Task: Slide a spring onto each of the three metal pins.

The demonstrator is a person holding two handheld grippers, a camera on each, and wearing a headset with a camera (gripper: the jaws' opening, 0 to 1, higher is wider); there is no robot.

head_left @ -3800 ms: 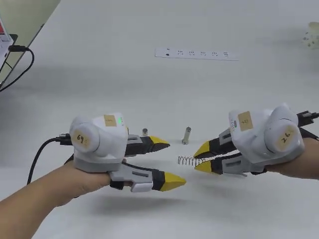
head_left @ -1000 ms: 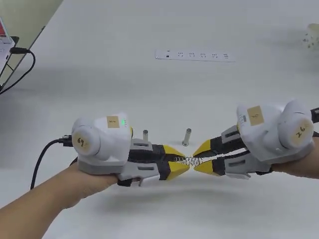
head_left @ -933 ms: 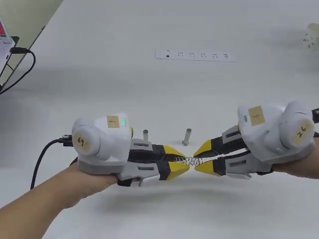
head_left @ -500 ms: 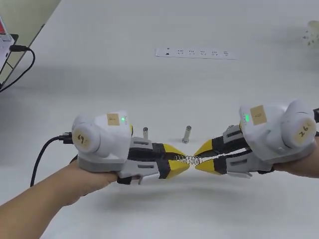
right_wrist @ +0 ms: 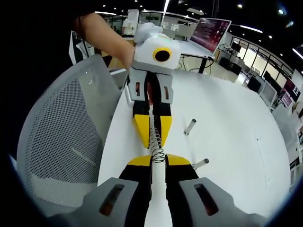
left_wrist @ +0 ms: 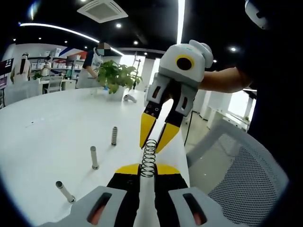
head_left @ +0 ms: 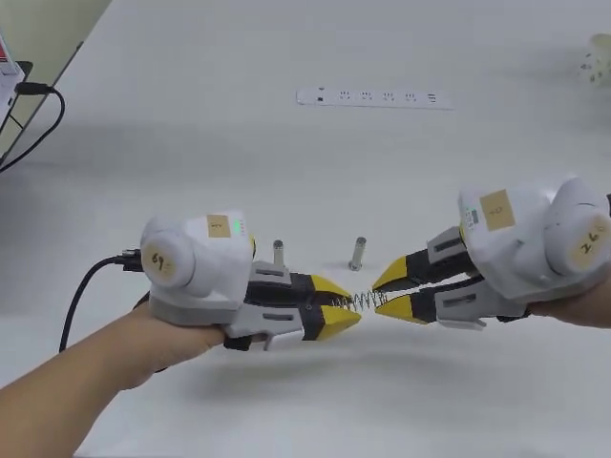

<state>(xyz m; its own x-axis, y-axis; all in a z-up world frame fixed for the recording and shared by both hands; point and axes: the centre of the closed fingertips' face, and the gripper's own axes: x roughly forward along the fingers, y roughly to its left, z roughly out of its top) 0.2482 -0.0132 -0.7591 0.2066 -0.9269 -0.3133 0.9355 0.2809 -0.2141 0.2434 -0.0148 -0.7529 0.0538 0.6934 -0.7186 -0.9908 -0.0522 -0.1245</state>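
Observation:
A small steel spring [head_left: 368, 301] hangs level above the white table between the two grippers. My left gripper [head_left: 355, 305] is shut on the spring's left end; in the left gripper view the spring [left_wrist: 149, 158] rises out of its closed yellow tips [left_wrist: 147, 168]. My right gripper [head_left: 379, 297] stands open, its jaws spread in a V around the spring's other end [left_wrist: 153, 142]. Two short metal pins [head_left: 278, 252] [head_left: 358, 253] stand upright on the table just behind the grippers. The left gripper view shows three pins [left_wrist: 114, 135] [left_wrist: 94, 157] [left_wrist: 65, 191].
A white power strip [head_left: 374, 97] lies at the back of the table. A black cable [head_left: 38, 124] loops at the left edge. A white mesh chair [left_wrist: 236, 179] stands by the table's near edge. A potted plant [left_wrist: 116, 75] sits farther along the table.
The left gripper came in and shut on the spring's free end. In the last half second the right gripper's jaws have spread apart and let go of the spring.

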